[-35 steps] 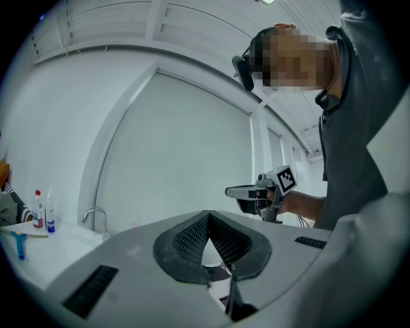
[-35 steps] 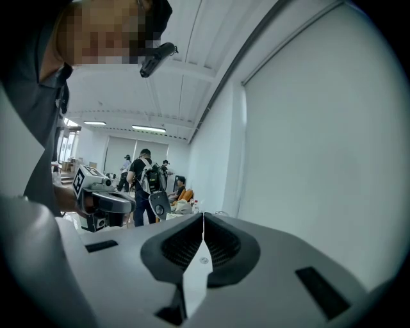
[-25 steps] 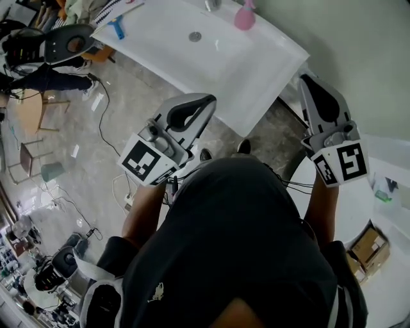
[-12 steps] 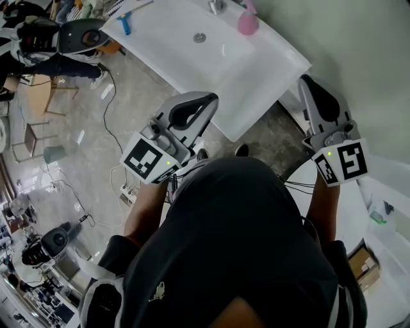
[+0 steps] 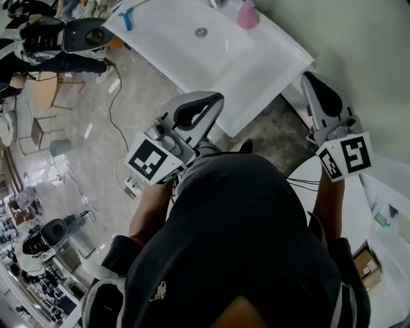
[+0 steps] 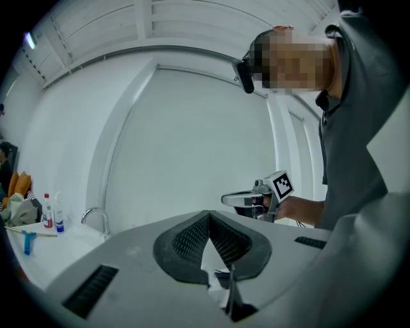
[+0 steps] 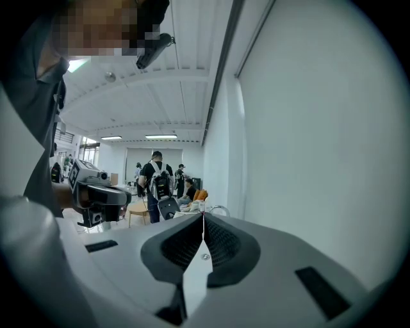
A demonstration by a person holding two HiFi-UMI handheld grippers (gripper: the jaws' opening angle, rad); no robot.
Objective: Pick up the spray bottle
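A pink bottle (image 5: 246, 15) stands on the white sink counter (image 5: 256, 70) beside the faucet (image 5: 216, 3), at the top of the head view. My left gripper (image 5: 216, 97) hangs over the floor in front of the sink, shut and empty, its pads (image 6: 209, 214) meeting at the tip. My right gripper (image 5: 306, 77) is held near the sink's right corner by the wall, also shut and empty, its jaws closed (image 7: 204, 215). Both are well short of the bottle. The left gripper view shows the faucet (image 6: 96, 216) and two small bottles (image 6: 47, 210) at the far left.
The sink basin's drain (image 5: 201, 31) and a blue tool (image 5: 128, 20) lie on the counter. Cables (image 5: 112, 109) trail over the tiled floor at left. A plain wall (image 5: 359, 51) runs along the right. People (image 7: 155, 182) stand in the room behind.
Both grippers have drifted a little toward the sink and stay shut. The person's body has shifted forward, so the sink sits slightly nearer in the head view.
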